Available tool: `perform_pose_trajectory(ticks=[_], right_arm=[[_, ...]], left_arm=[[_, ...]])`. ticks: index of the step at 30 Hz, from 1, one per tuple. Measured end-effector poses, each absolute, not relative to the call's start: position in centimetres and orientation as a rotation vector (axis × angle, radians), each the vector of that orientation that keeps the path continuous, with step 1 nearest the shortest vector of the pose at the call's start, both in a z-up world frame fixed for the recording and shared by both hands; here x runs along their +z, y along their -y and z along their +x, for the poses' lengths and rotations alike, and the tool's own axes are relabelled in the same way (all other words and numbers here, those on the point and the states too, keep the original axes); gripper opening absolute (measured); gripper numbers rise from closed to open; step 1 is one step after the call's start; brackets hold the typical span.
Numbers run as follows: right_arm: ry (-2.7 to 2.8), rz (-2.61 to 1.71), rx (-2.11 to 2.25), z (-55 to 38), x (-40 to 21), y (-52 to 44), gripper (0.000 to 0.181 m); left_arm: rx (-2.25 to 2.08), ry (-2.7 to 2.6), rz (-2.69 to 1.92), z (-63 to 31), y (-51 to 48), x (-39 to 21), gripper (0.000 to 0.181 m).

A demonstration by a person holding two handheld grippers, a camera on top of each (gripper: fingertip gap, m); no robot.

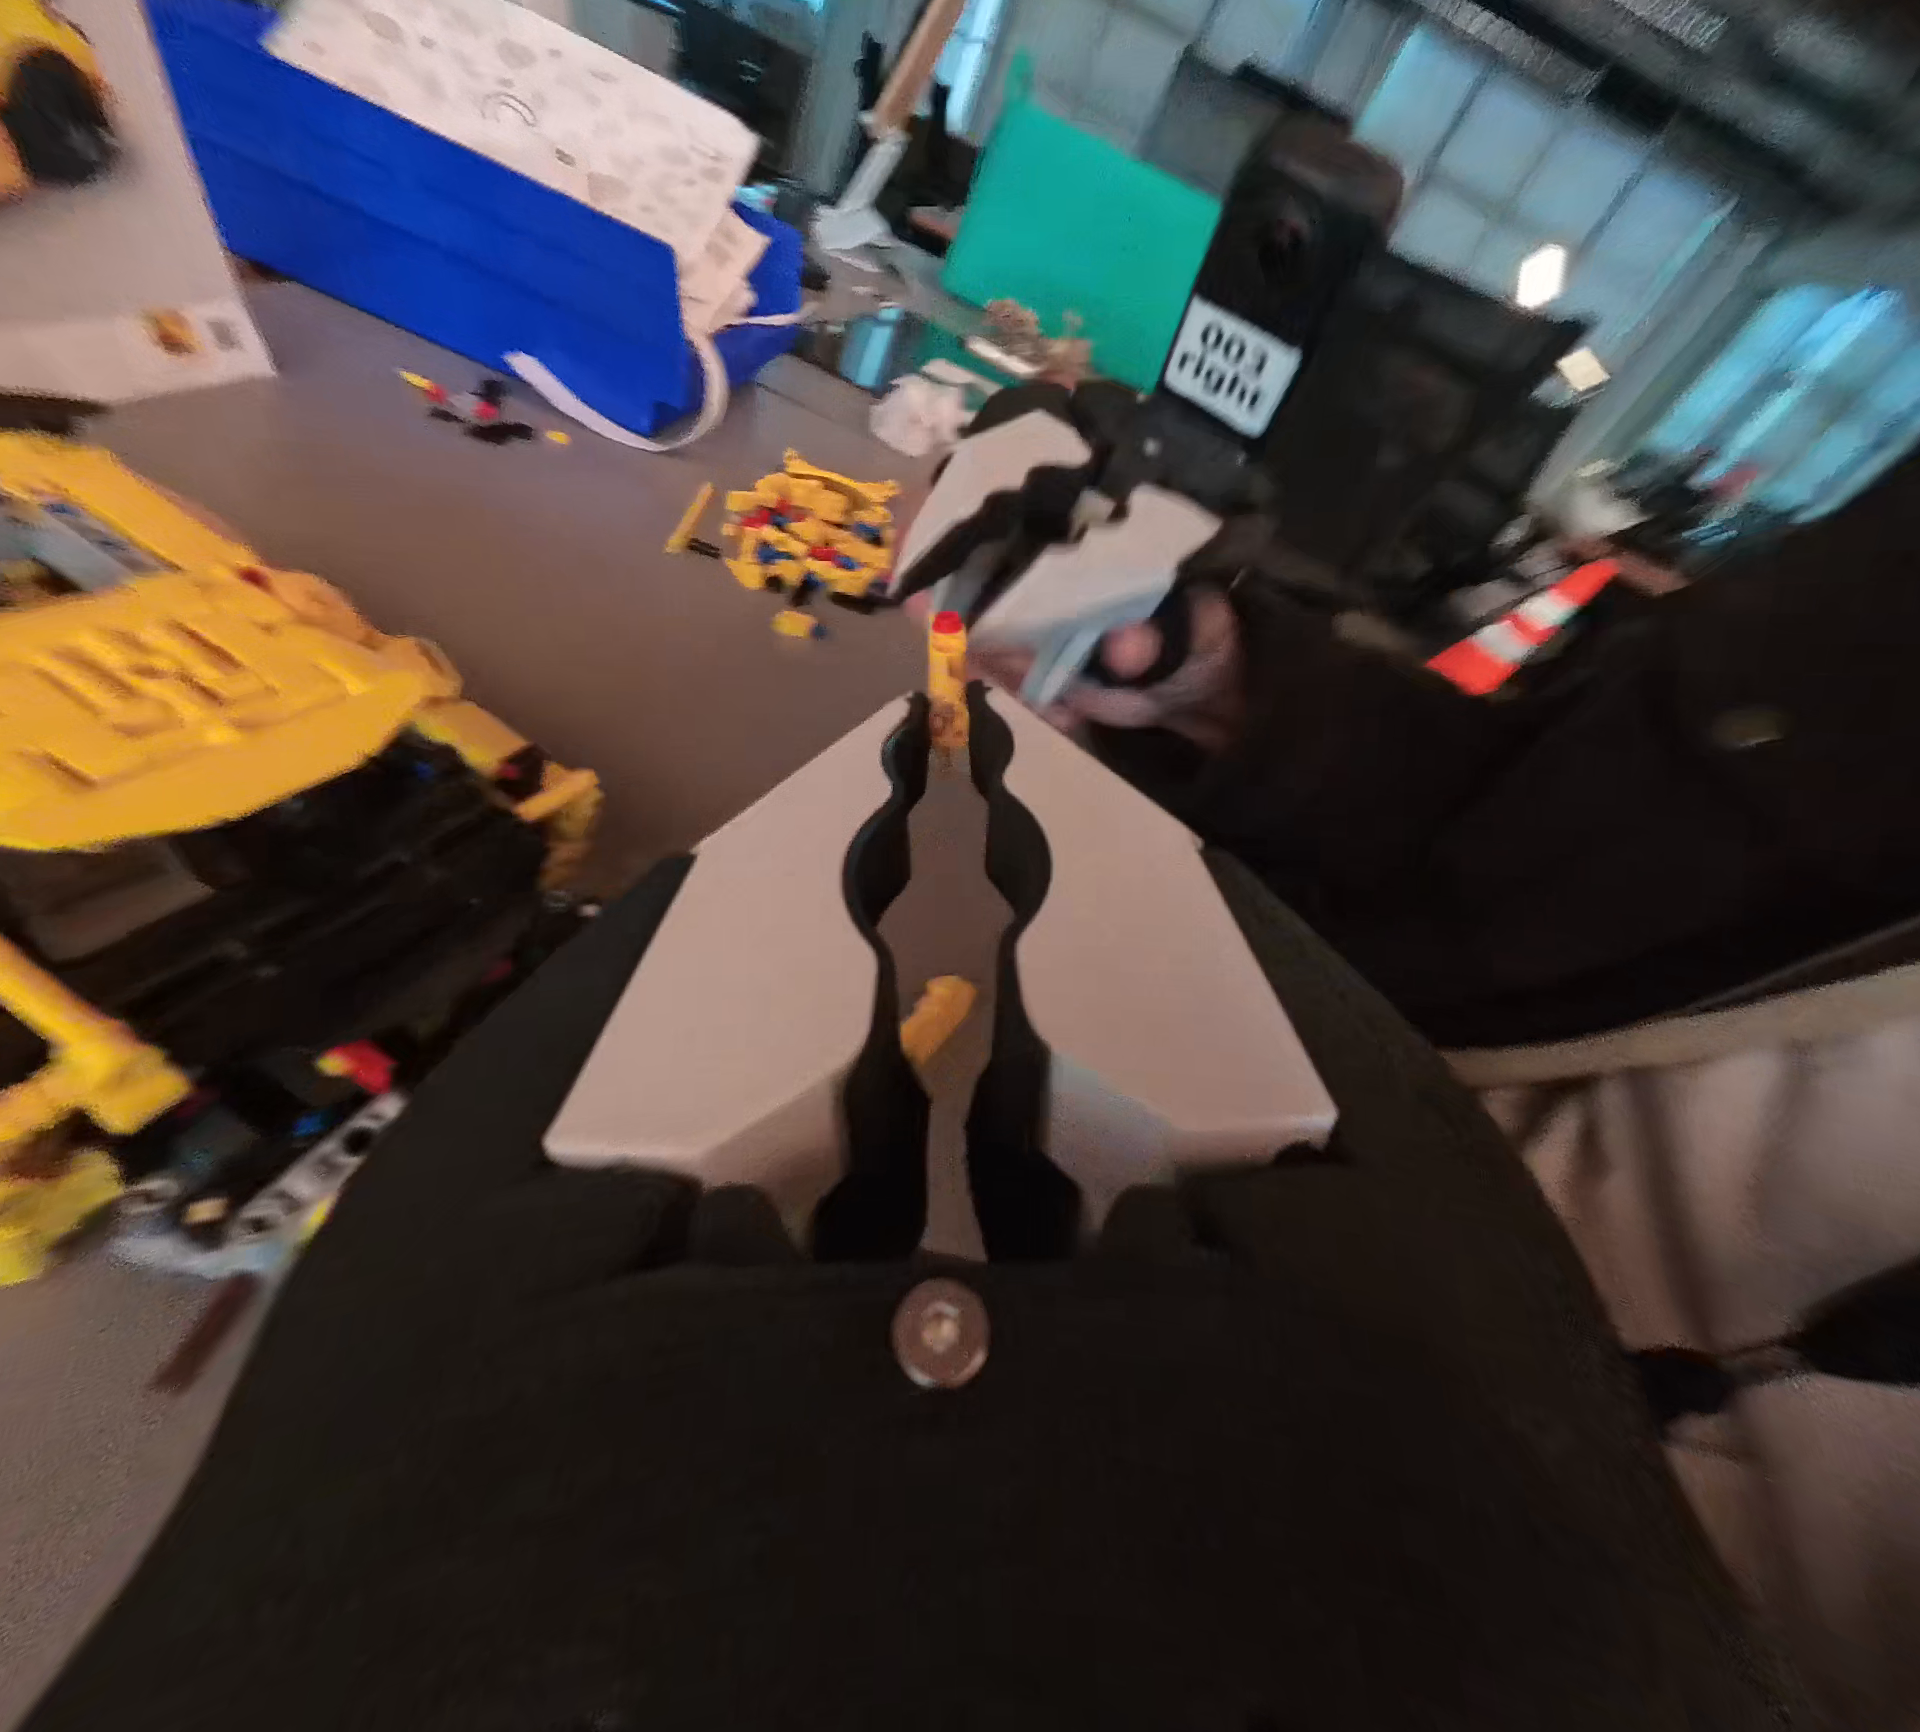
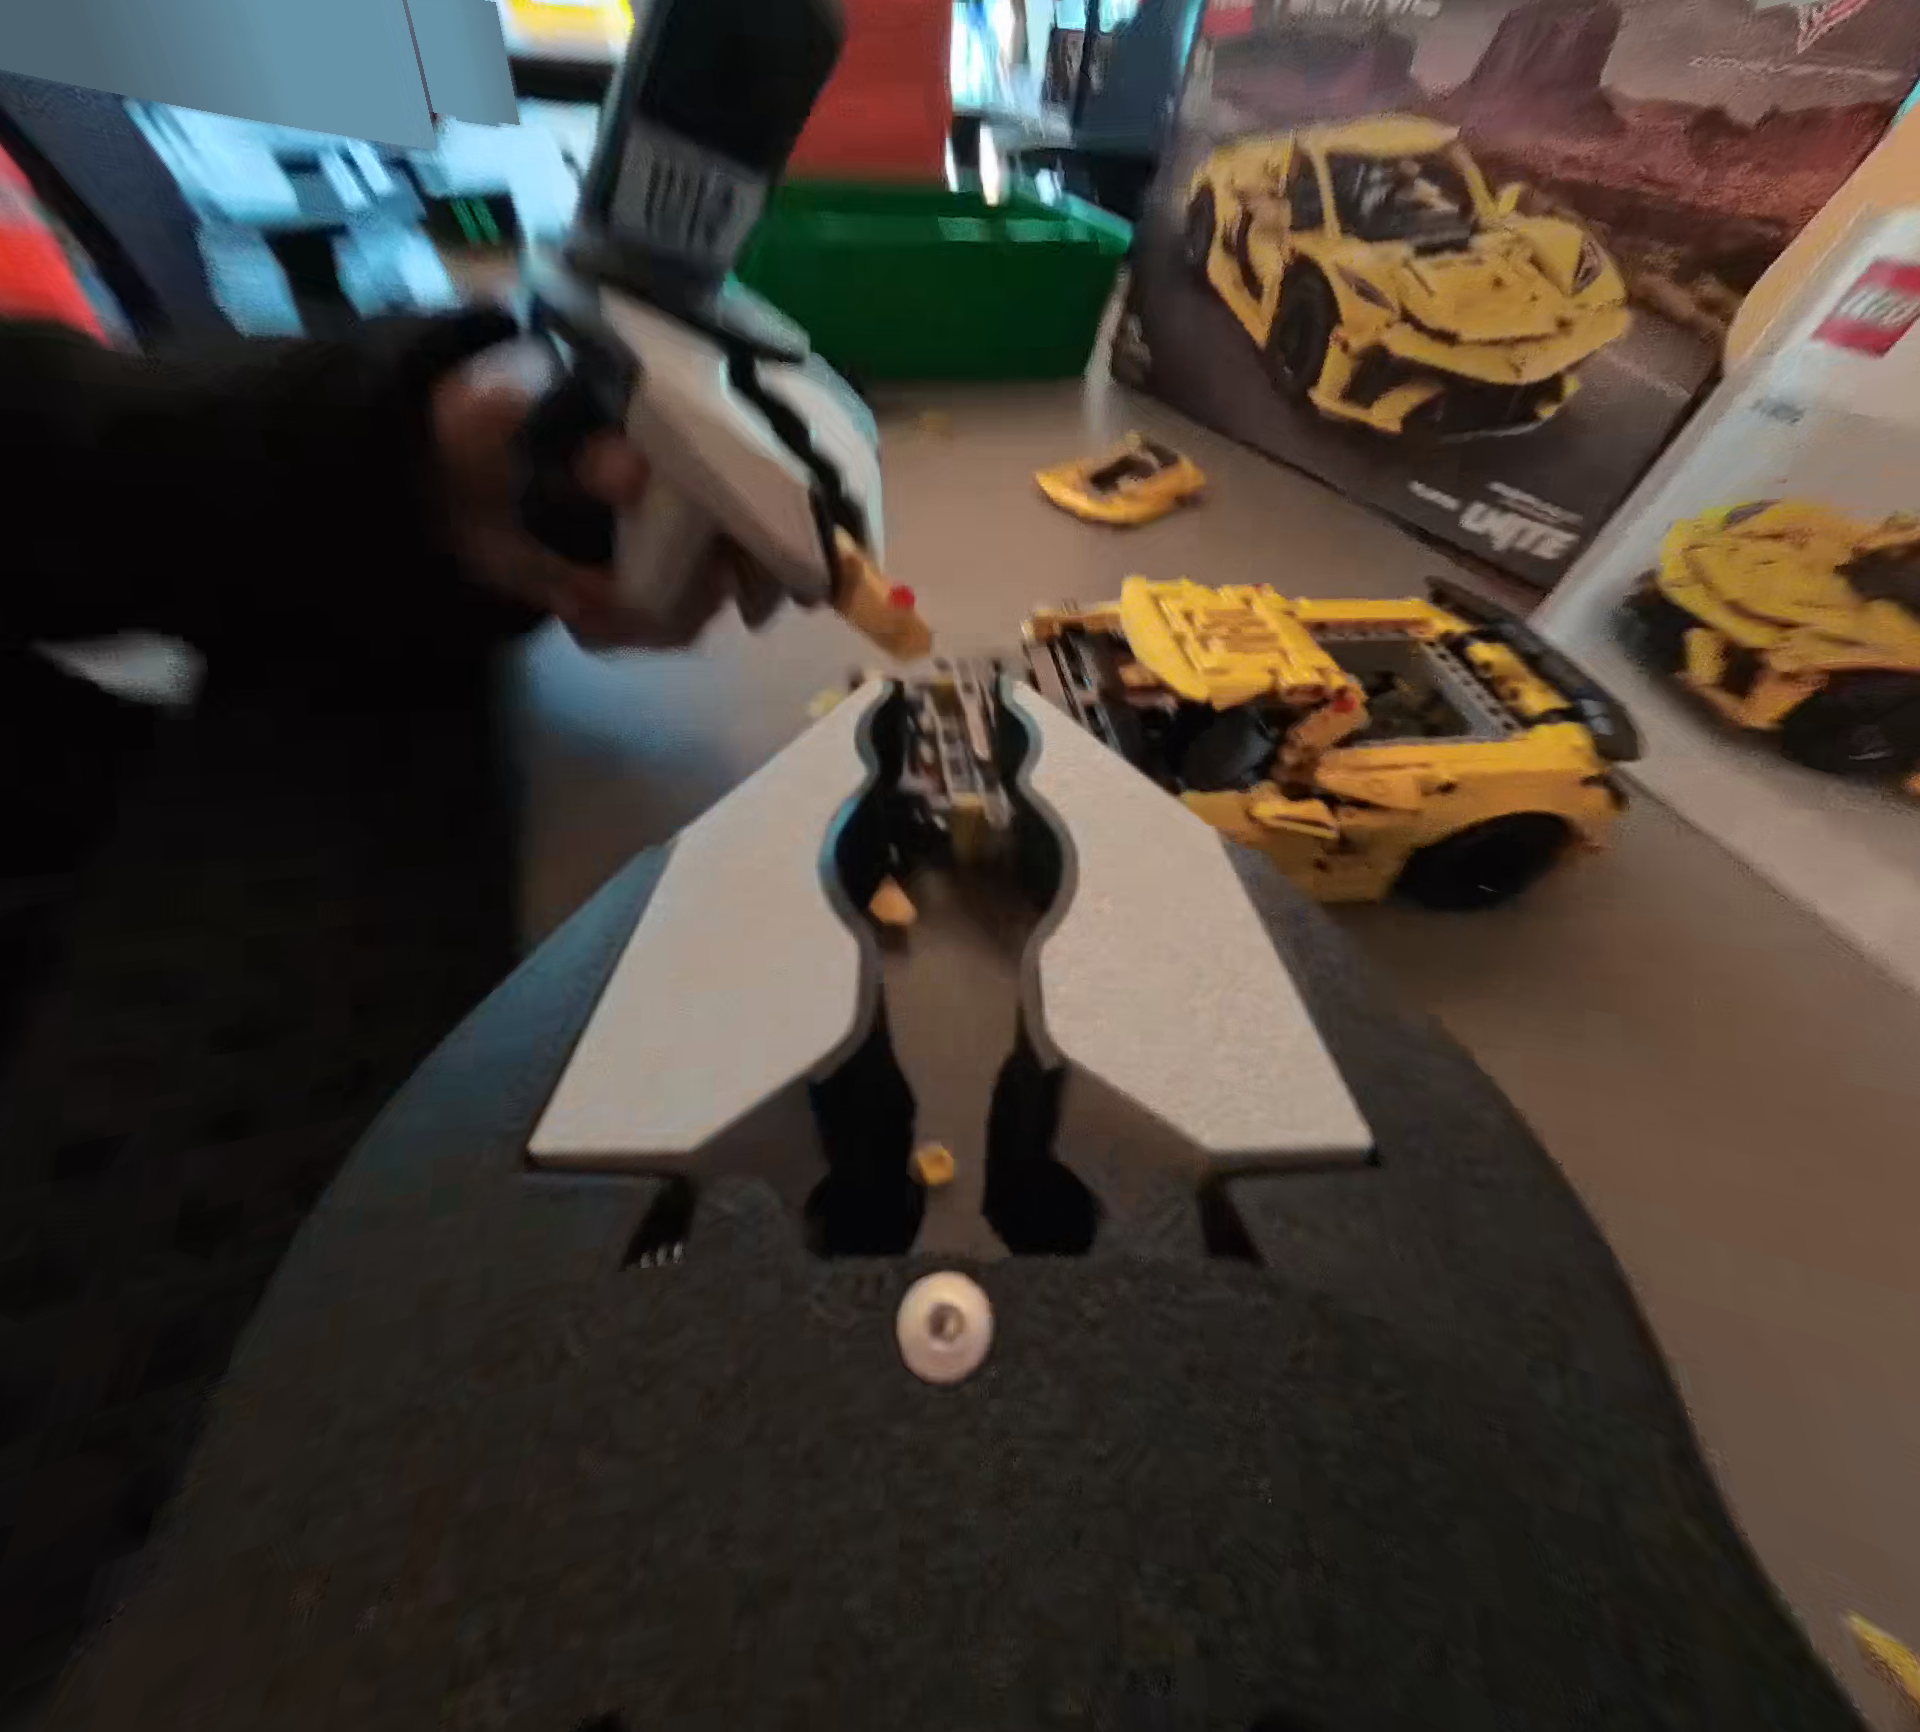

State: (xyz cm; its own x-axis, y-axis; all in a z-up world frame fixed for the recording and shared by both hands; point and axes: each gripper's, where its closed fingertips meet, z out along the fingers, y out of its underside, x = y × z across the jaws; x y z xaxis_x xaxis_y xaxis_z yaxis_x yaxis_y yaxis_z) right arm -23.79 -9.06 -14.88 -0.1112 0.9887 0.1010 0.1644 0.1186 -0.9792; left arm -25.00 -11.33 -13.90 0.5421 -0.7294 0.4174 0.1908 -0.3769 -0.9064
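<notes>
My left gripper (image 1: 948,714) is shut on a small yellow brick piece with a red tip (image 1: 948,680), which sticks out past its fingertips. In the right wrist view the left gripper (image 2: 844,552) reaches in from the left. The yellow piece (image 2: 883,607) ends just above a grey, black and yellow brick assembly (image 2: 956,747). That assembly stands between the fingers of my right gripper (image 2: 943,695). Blur hides whether the pads press on it. The right gripper also shows in the left wrist view (image 1: 899,586), close beyond the red tip.
A half-built yellow brick car (image 2: 1351,747) stands right of the grippers and also shows in the left wrist view (image 1: 208,706). A pile of loose bricks (image 1: 810,529), a blue bin (image 1: 436,228), a green bin (image 2: 935,280), set boxes (image 2: 1455,228) and a yellow panel (image 2: 1122,477) ring the grey table (image 1: 520,560). My left and right fingertips are right by each other.
</notes>
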Motion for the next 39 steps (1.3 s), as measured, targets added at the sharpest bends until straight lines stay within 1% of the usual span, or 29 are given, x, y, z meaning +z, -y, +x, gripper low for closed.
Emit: perform_pose_trajectory(ticks=[2, 6, 9, 15, 20, 25, 34, 35, 36, 37, 39], right_arm=[[1.510, -1.149, 0.982, -24.0, -15.2, 9.5, 0.017], [1.429, -1.156, 0.938, -24.7, -14.3, 9.4, 0.023], [1.340, -1.257, 1.138, -25.5, -13.9, 9.9, 0.011], [1.242, -1.333, 1.467, -25.5, -13.0, 10.5, 0.011], [1.150, -1.325, 1.716, -25.3, -11.7, 11.2, 0.004], [1.109, -1.366, 1.911, -25.3, -11.9, 11.6, 0.000], [1.164, -1.375, 1.869, -24.9, -12.2, 11.6, 0.001], [1.170, -1.370, 1.850, -24.9, -12.3, 11.5, 0.001], [1.187, -1.379, 1.827, -24.9, -12.5, 11.5, 0.000], [1.195, -1.389, 1.794, -25.0, -12.8, 11.4, 0.000], [1.218, -1.383, 1.771, -25.1, -12.9, 11.6, 0.000]], left_arm=[[-1.173, -0.395, -1.704, -25.1, 11.3, -14.1, 0.006], [-1.388, -0.243, -1.666, -25.8, 11.1, -13.7, 0.006], [-1.495, -0.177, -1.615, -26.2, 11.1, -13.1, 0.007], [-1.507, -0.218, -1.581, -25.5, 11.5, -12.6, 0.007], [-1.609, -0.195, -1.506, -25.2, 11.9, -11.6, 0.007], [-1.478, -0.365, -1.632, -22.7, 12.7, -13.3, 0.007], [-1.240, -0.487, -1.675, -22.8, 12.4, -13.9, 0.006], [-1.218, -0.477, -1.670, -22.9, 12.2, -13.8, 0.010], [-1.204, -0.464, -1.663, -23.1, 12.0, -13.6, 0.022], [-1.199, -0.455, -1.651, -23.3, 11.9, -13.4, 0.027], [-1.186, -0.457, -1.622, -23.6, 11.9, -12.9, 0.025]])
